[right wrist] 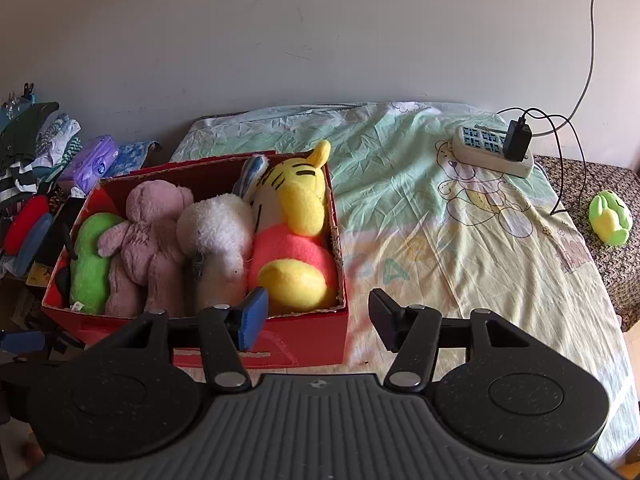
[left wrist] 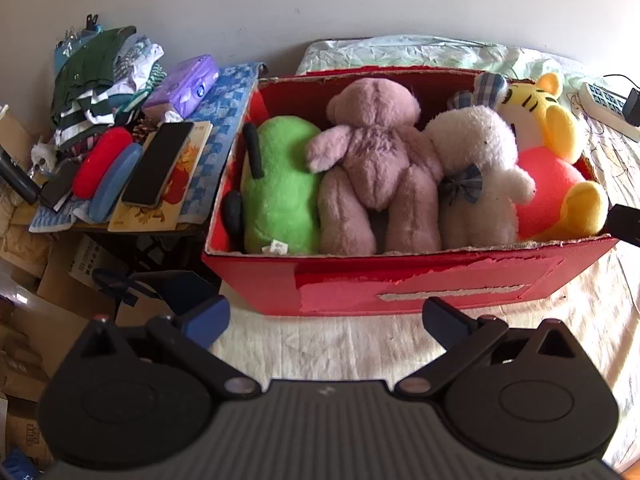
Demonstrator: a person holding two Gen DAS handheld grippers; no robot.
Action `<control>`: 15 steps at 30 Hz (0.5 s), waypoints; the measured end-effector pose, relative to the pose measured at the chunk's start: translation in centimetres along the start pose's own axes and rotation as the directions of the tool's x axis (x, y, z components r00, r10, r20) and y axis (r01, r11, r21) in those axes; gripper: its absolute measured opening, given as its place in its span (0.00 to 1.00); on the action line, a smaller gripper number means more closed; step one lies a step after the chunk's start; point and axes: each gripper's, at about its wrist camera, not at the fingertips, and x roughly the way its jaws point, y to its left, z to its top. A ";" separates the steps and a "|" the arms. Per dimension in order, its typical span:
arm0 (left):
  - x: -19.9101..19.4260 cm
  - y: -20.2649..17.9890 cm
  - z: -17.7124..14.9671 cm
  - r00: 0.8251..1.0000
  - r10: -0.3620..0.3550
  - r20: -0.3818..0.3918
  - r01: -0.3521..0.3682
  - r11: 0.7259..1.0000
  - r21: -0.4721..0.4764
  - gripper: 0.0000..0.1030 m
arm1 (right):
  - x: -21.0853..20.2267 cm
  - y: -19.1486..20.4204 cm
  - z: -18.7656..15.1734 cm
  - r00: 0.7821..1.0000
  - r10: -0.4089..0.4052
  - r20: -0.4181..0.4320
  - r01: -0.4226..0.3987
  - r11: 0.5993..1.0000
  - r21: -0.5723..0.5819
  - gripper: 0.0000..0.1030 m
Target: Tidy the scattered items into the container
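Plush toys, four in number, lie packed side by side in a red cardboard box (left wrist: pixel 420 284) on a bed covered by a pale cartoon-print sheet (right wrist: pixel 460 216): a green stuffed toy with black feelers (left wrist: pixel 280 196), a mauve teddy bear lying face down (left wrist: pixel 372 160), a white fluffy rabbit with checked ears and bow (left wrist: pixel 476 176), and a yellow striped tiger in a coral-red shirt (left wrist: pixel 548 160). A fifth toy, a small green and yellow plush (right wrist: pixel 610 218), lies well apart on the dark patterned cover at the bed's far right. One white power strip (right wrist: pixel 492 152) with a black charger (right wrist: pixel 517 141) plugged in rests on the sheet. The left gripper (left wrist: pixel 326 320) hovers before the box front with jaws wide and empty; the right gripper (right wrist: pixel 316 320) hangs at the box's near right corner, jaws likewise spread, holding nothing. On the cluttered table beside the box sit one black phone (left wrist: pixel 158 162), one red case (left wrist: pixel 102 162), one blue case (left wrist: pixel 115 182) and one purple tissue pack (left wrist: pixel 182 86). No writing is legible.
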 end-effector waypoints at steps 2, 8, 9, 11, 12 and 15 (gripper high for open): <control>0.3 0.3 -0.1 1.000 -0.005 -0.007 0.005 1.000 -0.001 0.99 | -0.2 0.5 -0.4 1.000 -0.006 -0.005 0.005 1.000 -0.006 0.59; 1.0 0.6 -0.7 0.999 -0.031 -0.020 0.031 0.999 -0.016 0.99 | 0.2 1.4 -1.4 0.999 -0.019 -0.042 0.018 1.000 -0.017 0.60; 1.1 0.5 -0.8 0.999 -0.027 -0.018 0.027 1.000 -0.011 0.99 | 0.3 1.5 -1.6 0.999 -0.023 -0.049 0.022 1.000 -0.020 0.60; 1.2 0.3 -1.0 0.999 -0.024 -0.022 0.024 1.000 -0.004 0.99 | 0.6 1.8 -1.9 0.998 -0.028 -0.063 0.027 0.999 -0.030 0.60; 1.3 0.3 -1.1 0.999 -0.026 -0.026 0.026 1.000 -0.003 0.99 | 0.7 2.0 -2.1 0.997 -0.027 -0.069 0.025 0.999 -0.034 0.60; 1.5 0.4 -1.4 0.999 -0.026 -0.036 0.026 1.000 -0.003 0.99 | 1.0 2.4 -2.4 0.996 -0.026 -0.083 0.022 0.999 -0.040 0.60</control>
